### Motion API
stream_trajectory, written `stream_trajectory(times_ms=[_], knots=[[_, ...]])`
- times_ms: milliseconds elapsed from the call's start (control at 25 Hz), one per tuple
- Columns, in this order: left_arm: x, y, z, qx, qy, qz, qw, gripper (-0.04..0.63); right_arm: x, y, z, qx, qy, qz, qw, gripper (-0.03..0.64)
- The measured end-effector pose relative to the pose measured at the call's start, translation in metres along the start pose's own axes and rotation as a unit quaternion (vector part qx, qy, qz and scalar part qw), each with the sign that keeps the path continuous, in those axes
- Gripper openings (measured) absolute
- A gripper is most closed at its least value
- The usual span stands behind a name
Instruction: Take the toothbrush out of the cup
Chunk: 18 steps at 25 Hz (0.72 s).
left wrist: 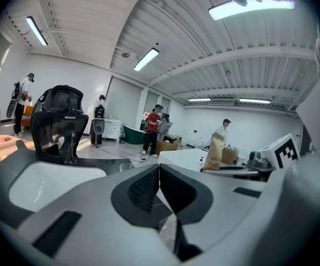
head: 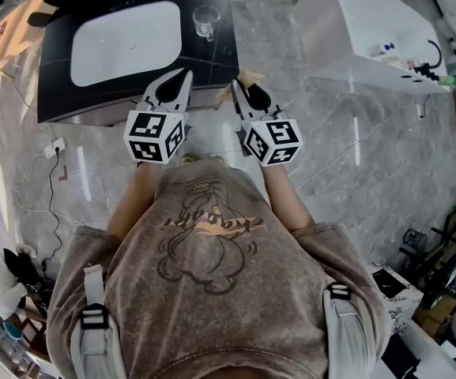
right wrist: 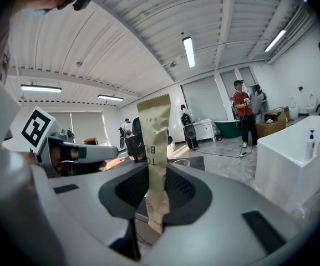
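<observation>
The left gripper (left wrist: 158, 169) and right gripper (right wrist: 154, 173) have smooth, matt white plastic shells with black ribbed pads (left wrist: 142, 190), and the toothbrush packet (right wrist: 153, 143) is matt tan paper, creased at its lower end. The cup (head: 205, 20) is clear and glass-like, on a glossy black counter (head: 54, 77) whose basin (head: 125, 42) is smooth, shiny white. The floor (head: 330, 148) looks like polished grey marble-patterned stone, and the shirt (head: 212, 306) is faded brown cloth with a mottled wash.
</observation>
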<state>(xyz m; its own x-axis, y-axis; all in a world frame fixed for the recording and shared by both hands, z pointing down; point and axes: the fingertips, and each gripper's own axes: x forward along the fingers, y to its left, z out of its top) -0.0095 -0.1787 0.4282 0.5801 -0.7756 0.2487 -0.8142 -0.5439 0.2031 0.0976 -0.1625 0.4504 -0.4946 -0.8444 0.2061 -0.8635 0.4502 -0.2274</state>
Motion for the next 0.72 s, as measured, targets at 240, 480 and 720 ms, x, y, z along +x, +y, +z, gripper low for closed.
stream_trajectory(times_ms=[240,480,720], knots=[[-0.001,-0.009,-0.004,-0.002,-0.001,0.010,0.9999,0.017,-0.002,0.001,0.002,-0.002,-0.001,0.016,1.000,0.087],[-0.003,-0.016,-0.006,-0.006,0.001,0.018,0.9998,0.017,-0.008,-0.001,0.003,-0.003,0.000,0.025,1.000,0.086],[-0.001,-0.022,-0.008,-0.010,0.003,0.017,0.9998,0.017,-0.011,-0.001,0.002,-0.002,0.002,0.029,1.000,0.087]])
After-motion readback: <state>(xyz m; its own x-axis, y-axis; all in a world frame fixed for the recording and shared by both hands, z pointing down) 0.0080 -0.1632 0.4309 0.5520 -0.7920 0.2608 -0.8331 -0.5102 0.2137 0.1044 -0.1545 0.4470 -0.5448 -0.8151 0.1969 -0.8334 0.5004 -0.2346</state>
